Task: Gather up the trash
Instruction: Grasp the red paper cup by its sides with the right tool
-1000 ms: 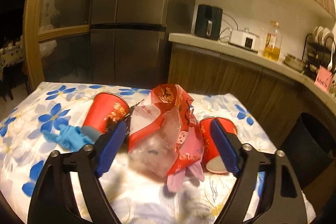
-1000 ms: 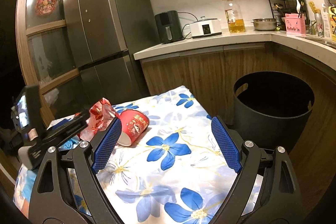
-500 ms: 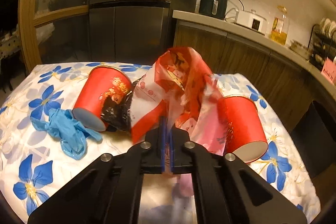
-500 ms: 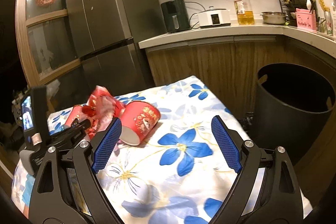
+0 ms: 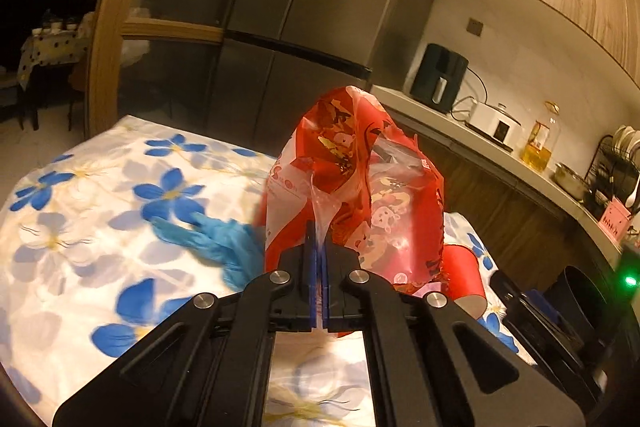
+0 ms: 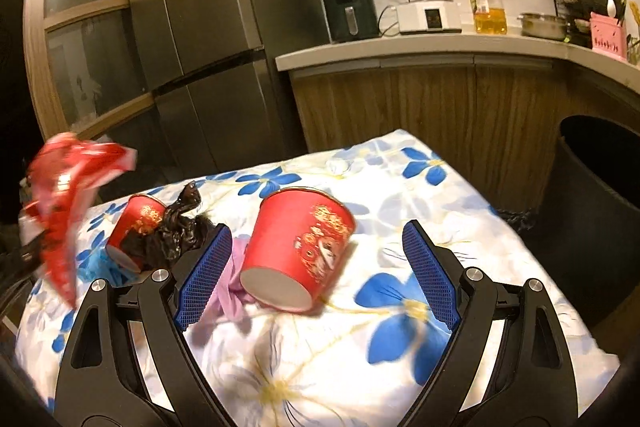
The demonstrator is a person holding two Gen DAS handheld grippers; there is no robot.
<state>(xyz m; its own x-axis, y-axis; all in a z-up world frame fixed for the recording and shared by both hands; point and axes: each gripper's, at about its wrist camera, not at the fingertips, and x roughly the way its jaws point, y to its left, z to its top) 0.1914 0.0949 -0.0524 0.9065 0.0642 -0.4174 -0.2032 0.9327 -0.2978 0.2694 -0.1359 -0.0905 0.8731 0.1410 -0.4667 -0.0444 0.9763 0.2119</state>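
Note:
My left gripper is shut on a crumpled red plastic bag and holds it above the flowered table; the bag also shows at the left of the right wrist view. My right gripper is open, its fingers either side of a red paper cup lying on its side. A second red cup lies further left with a black plastic bag against it. A blue glove and a pink glove lie on the cloth.
A black trash bin stands on the floor right of the table. A fridge and a wooden counter with appliances stand behind. The table's edges fall away on every side.
My left gripper closed on the red bag and lifted it off the table. My right gripper moved in toward the near red cup and stayed open.

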